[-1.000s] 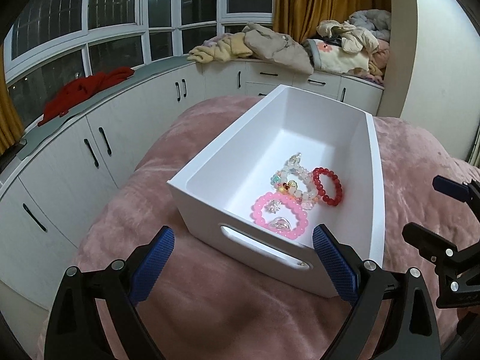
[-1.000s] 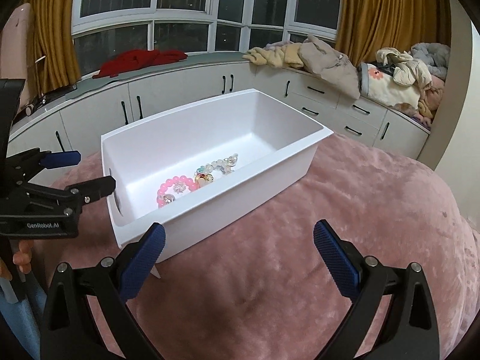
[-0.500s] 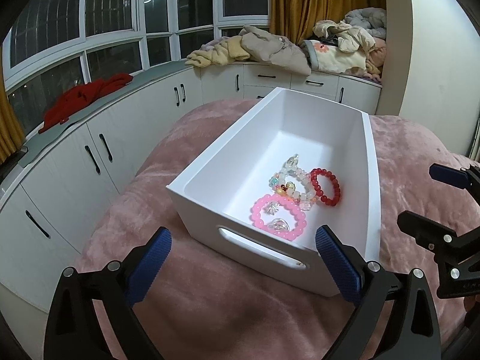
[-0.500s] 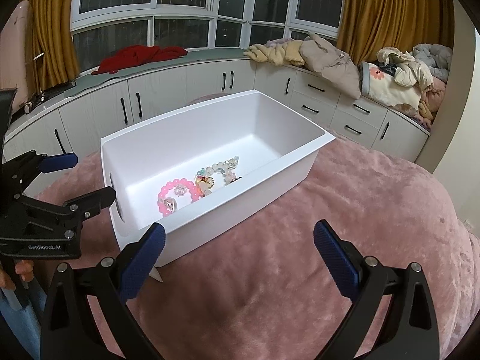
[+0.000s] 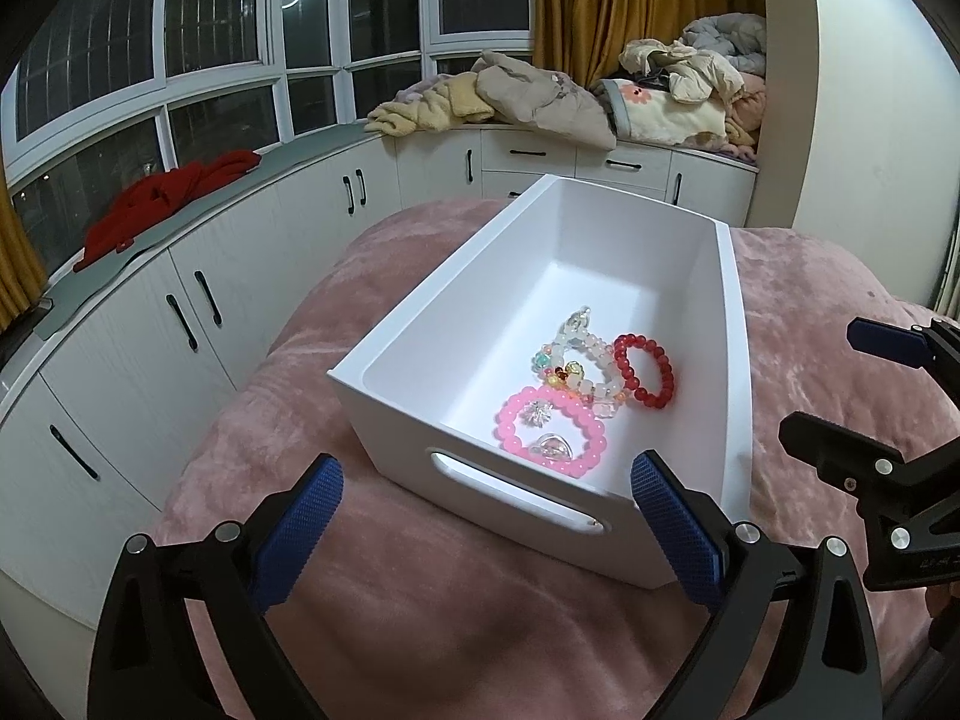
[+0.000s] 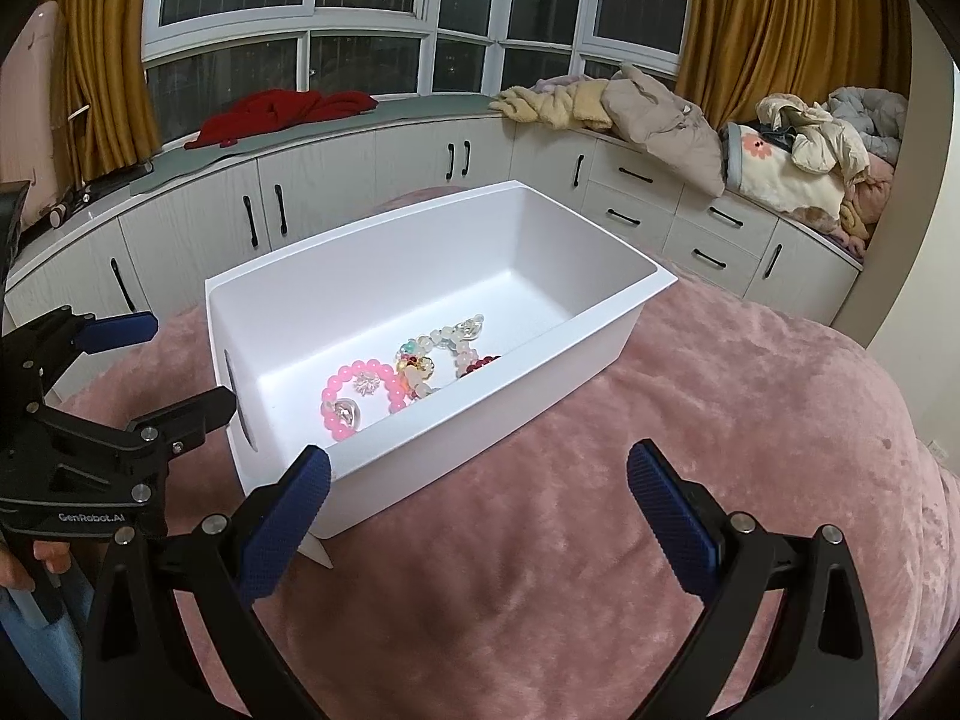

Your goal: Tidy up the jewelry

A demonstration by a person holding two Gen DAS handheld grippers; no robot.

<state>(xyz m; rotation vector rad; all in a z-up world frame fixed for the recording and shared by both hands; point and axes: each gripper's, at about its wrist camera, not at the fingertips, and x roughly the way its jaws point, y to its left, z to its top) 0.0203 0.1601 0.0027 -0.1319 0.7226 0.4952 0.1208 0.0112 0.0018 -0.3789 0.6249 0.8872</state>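
In my left wrist view, a red garment (image 5: 162, 204) lies on the window ledge at the upper left, above white cabinets (image 5: 198, 312). My left hand-held gripper (image 5: 486, 519) fills the bottom of the frame, its blue-padded fingers (image 5: 297, 531) spread wide and grasping nothing, hovering over the pink blanket (image 5: 480, 630) of the bed just before the near end of the white box (image 5: 741, 396). The box sits on the blanket at centre frame, a slot handle in its near wall. On its floor, toward the near end, lie a pink bead bracelet (image 5: 549, 435), a pale mixed-bead bracelet (image 5: 576, 360) touching it from behind, and a red bead bracelet (image 5: 643, 371) just right of that. Two small clear charms rest inside the pink ring. At the right edge my right hand-held gripper (image 5: 840, 396) shows, also released.

In my right wrist view, the left gripper (image 6: 174, 363) appears at the left edge beside the box's short wall. The box (image 6: 432, 210) lies centre frame; the pink bracelet (image 6: 360, 399) and pale bracelet (image 6: 441, 348) show, and the red one (image 6: 480, 365) is partly hidden by the near wall. My right gripper (image 6: 480, 504) is spread open at the bottom, above bare blanket. A pile of clothes (image 6: 660, 114) occupies the ledge at upper right.
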